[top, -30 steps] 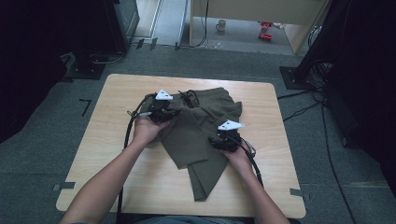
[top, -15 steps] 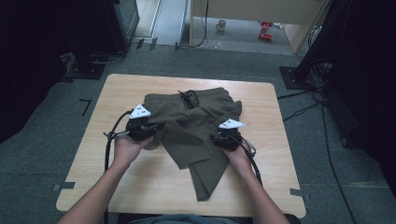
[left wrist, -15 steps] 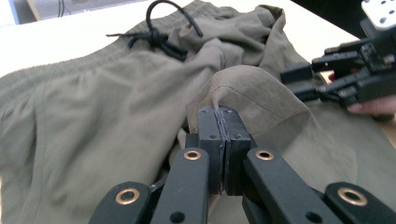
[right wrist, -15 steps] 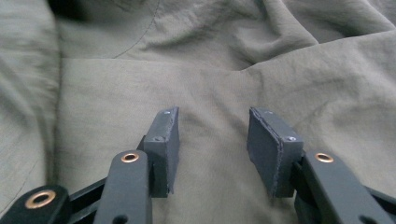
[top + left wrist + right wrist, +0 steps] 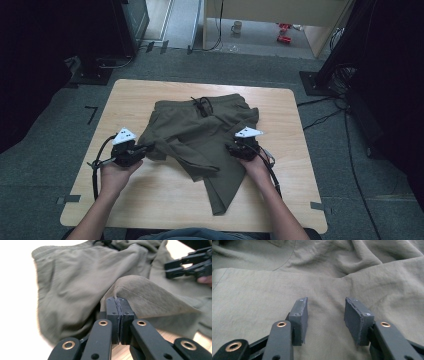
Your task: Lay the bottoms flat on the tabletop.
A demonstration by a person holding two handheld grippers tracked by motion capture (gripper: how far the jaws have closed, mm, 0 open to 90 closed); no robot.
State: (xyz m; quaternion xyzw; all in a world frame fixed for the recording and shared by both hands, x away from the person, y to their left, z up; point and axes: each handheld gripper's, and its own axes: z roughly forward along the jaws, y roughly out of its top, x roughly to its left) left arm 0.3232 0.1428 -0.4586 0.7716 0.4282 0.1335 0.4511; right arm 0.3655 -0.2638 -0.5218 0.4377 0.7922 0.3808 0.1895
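Note:
A pair of olive-green shorts [image 5: 200, 132] lies crumpled on the wooden table [image 5: 150, 195], drawstring waistband toward the far side. My left gripper [image 5: 145, 148] is shut on a hem of the shorts [image 5: 140, 295], pulled out toward the table's left. In the left gripper view the pads [image 5: 112, 315] pinch the fabric edge. My right gripper [image 5: 235, 149] rests open over the shorts' right part; its pads [image 5: 299, 317] stand apart above flat cloth [image 5: 262, 302] with nothing between them. It also appears in the left gripper view, as the right gripper [image 5: 172, 267].
Bare tabletop lies in front of and left of the shorts. One leg of the shorts [image 5: 220, 192] reaches toward the near edge. Cables [image 5: 97, 170] trail from both grippers. Grey carpet, dark stands and floor cables surround the table.
My left gripper has drawn leftward and nearer with the hem, stretching the shorts out from the middle. The right gripper has hardly moved.

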